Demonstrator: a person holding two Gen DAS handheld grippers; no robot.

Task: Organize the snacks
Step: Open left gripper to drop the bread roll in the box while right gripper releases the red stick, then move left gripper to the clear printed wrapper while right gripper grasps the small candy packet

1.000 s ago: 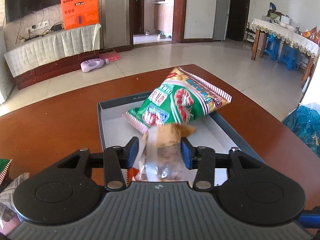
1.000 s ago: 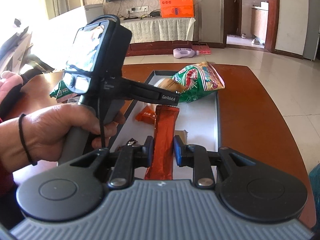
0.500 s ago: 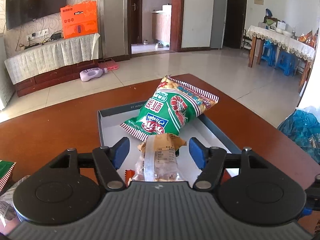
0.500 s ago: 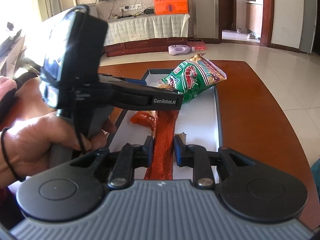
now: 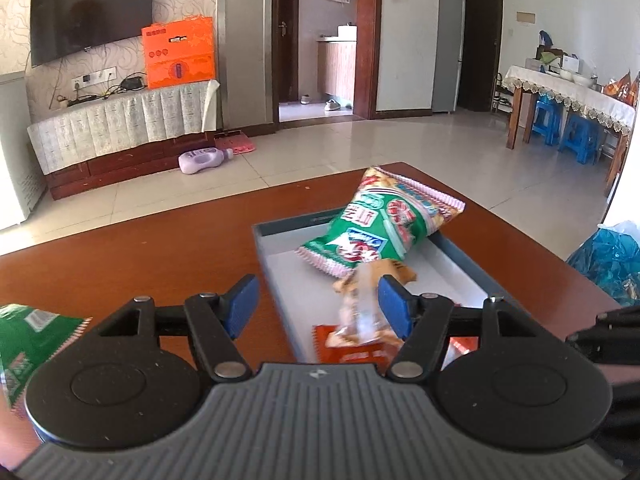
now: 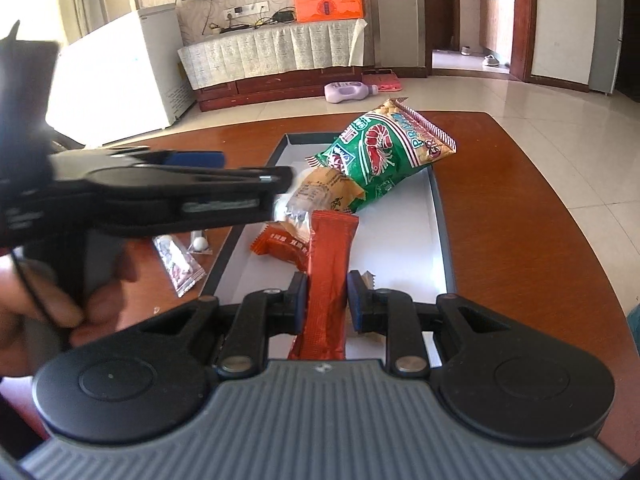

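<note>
Desk: brown wooden desk (image 5: pixel 132 256) under both my claws.
Tray: shallow grey rectangular tray with white floor (image 6: pixel 400 248), ahead of my right claw and ahead-right of my left claw.
Left claw: left claw (image 5: pixel 318 305), jaws standing apart, nothing pinched; a clear-and-tan plastic snack packet (image 5: pixel 366 304) lies blurred just inside its right finger, in the tray.
Right claw: right claw (image 6: pixel 327 300), jaws narrowed onto a long red-orange foil snack stick (image 6: pixel 329 272), which points ahead over the tray.
Snacks: green crinkled prawn-cracker bag (image 6: pixel 384 156) at the tray's far end, beyond both claws; small orange wrapped snack (image 6: pixel 282 245) left of my stick.
Loose: small clear sachet (image 6: pixel 180 264) on the desk, left of the tray.
</note>
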